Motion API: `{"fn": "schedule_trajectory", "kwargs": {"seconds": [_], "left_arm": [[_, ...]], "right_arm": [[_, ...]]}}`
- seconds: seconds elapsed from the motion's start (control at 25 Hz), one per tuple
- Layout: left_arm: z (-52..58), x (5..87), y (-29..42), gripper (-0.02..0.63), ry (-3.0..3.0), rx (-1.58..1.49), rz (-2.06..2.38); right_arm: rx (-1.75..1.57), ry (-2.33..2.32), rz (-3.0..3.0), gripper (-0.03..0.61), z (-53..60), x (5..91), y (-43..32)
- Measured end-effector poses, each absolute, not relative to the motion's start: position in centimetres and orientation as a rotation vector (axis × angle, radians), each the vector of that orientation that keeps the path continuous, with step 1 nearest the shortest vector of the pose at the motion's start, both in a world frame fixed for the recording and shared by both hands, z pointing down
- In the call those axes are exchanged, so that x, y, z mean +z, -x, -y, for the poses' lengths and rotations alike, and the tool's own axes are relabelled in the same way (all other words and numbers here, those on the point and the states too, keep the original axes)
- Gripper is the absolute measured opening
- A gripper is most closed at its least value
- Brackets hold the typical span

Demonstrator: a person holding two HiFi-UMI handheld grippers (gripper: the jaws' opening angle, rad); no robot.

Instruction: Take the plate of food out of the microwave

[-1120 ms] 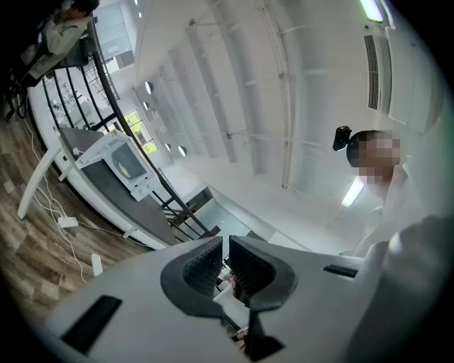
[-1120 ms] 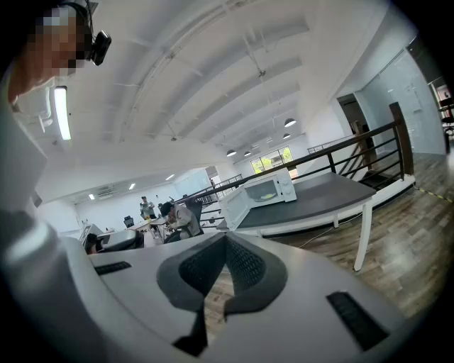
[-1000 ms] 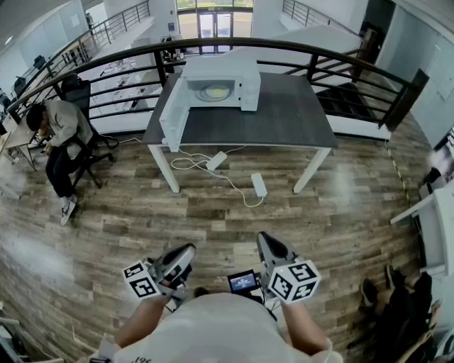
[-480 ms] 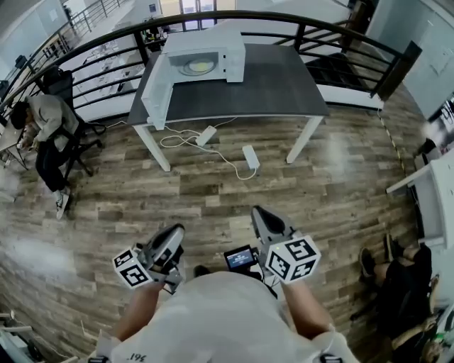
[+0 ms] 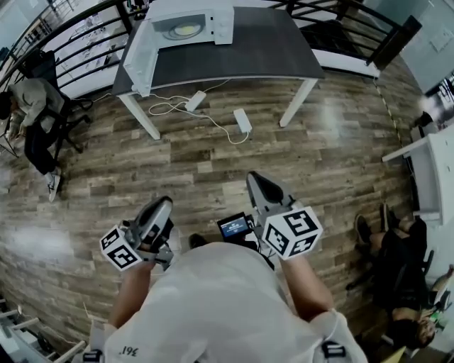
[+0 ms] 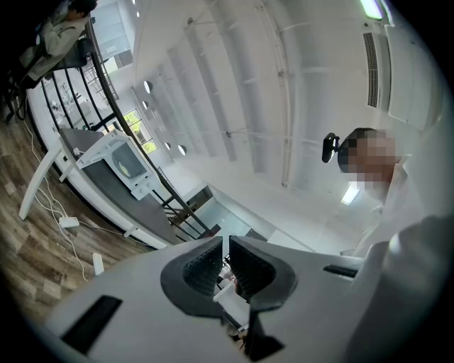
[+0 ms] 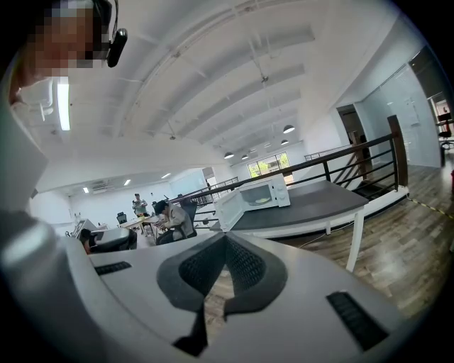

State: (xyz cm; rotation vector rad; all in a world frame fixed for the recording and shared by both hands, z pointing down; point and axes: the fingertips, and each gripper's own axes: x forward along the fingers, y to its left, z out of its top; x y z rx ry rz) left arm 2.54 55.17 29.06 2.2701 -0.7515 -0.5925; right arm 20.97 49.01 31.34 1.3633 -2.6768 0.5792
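Head view: both grippers sit close to my body, the left gripper (image 5: 162,205) and the right gripper (image 5: 258,186) each clenched on nothing, as their own views confirm. The plate of food (image 5: 183,30) rests inside the microwave (image 5: 213,18), whose door (image 5: 137,54) stands swung open to the left. The microwave sits on the table (image 5: 269,49), well apart from me across the wooden floor, ahead and to my left. I judge the left gripper slightly the nearer. The plate is round, so no long axis governs the approach. The right gripper view alone shows the open cavity almost level; only the head view shows the cables (image 5: 186,113) under the table.
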Motion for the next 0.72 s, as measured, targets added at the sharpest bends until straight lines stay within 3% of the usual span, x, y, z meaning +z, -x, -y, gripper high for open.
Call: {"fn": "schedule_trajectory", "kwargs": {"seconds": [0.72], "left_arm": [[-54.7, 29.8, -1.6, 0.034, -2.249, -0.597, 0.747]], "right_arm": [[0.704, -1.451, 2.723, -0.009, -48.5, 30.6, -21.5]]}}
